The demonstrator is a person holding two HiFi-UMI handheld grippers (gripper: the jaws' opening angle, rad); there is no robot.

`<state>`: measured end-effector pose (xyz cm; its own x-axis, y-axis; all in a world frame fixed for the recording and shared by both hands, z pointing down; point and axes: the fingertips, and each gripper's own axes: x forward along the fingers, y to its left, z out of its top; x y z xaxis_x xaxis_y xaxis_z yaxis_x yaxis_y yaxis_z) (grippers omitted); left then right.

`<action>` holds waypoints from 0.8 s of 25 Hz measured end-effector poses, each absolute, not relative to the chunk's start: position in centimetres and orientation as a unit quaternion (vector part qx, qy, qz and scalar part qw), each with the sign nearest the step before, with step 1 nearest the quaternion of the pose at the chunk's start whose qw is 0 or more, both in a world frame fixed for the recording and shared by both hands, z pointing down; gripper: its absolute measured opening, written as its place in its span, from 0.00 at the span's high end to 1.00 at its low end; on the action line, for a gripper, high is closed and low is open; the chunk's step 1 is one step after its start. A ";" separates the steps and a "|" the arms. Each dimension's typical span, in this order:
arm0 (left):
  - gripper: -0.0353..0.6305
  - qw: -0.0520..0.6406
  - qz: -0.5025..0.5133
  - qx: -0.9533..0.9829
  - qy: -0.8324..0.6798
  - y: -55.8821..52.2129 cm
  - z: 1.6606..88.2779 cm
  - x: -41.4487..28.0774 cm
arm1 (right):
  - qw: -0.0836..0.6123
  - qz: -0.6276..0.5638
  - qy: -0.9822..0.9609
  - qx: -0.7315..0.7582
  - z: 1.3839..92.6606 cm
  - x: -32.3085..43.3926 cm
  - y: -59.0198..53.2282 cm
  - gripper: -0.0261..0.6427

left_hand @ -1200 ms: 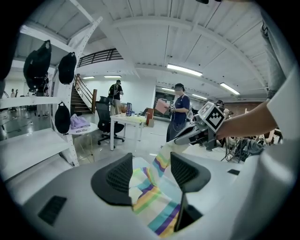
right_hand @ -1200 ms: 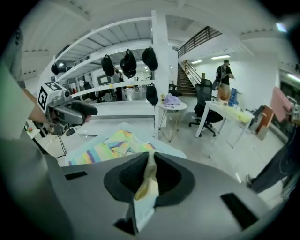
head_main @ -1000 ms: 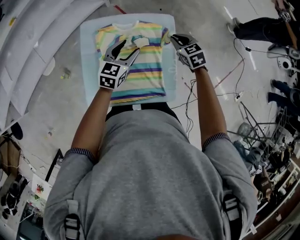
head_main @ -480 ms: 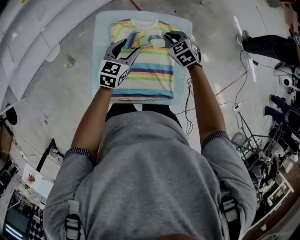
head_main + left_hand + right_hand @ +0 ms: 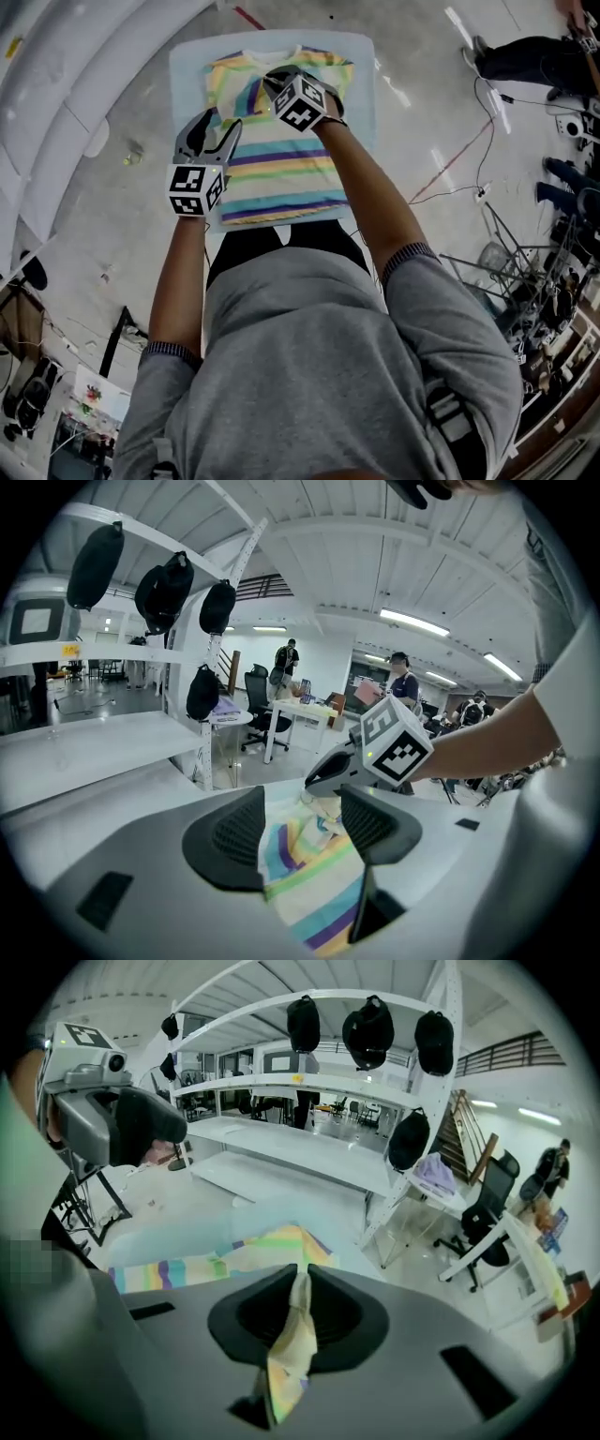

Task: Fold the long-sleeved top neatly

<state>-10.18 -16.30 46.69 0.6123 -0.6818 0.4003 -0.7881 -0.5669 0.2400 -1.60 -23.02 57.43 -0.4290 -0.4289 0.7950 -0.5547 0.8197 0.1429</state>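
Note:
The striped long-sleeved top (image 5: 281,159) lies flat on a pale blue table (image 5: 366,84) in the head view. My right gripper (image 5: 272,81) is over the upper middle of the top, shut on a pinched fold of its striped cloth (image 5: 286,1363). The rest of the top (image 5: 253,1246) spreads out beyond its jaws. My left gripper (image 5: 211,127) hovers open at the top's left edge, with striped cloth (image 5: 309,883) showing below its parted jaws and nothing held. From the left gripper view the right gripper (image 5: 394,747) is just ahead.
White shelving (image 5: 56,84) curves along the left. Cables (image 5: 450,159) run over the floor to the right of the table, and stands and gear (image 5: 525,272) crowd the far right. A person (image 5: 525,56) sits at the upper right. Black caps (image 5: 366,1026) hang from shelves.
My right gripper has moved left from the top's right edge to its upper middle, carrying the pinched cloth. My left gripper has shifted left, off the top's middle to its left edge.

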 end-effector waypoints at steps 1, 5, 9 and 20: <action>0.53 0.203 0.134 0.873 -0.422 -16.3 46.9 -10.6 | 0.448 0.073 -0.842 0.292 58.0 -2.1 -23.3 0.90; 0.53 0.213 0.137 0.868 -0.428 -16.1 48.0 -12.5 | 0.451 0.081 -0.840 0.289 60.5 -4.3 -24.1 0.90; 0.53 0.220 0.140 0.864 -0.430 -15.6 49.1 -13.6 | 0.450 0.090 -0.845 0.275 62.5 -6.3 -24.3 0.86; 0.53 0.222 0.143 0.864 -0.428 -14.7 49.7 -15.3 | 0.405 0.120 -0.860 0.287 60.7 -8.6 -23.3 0.60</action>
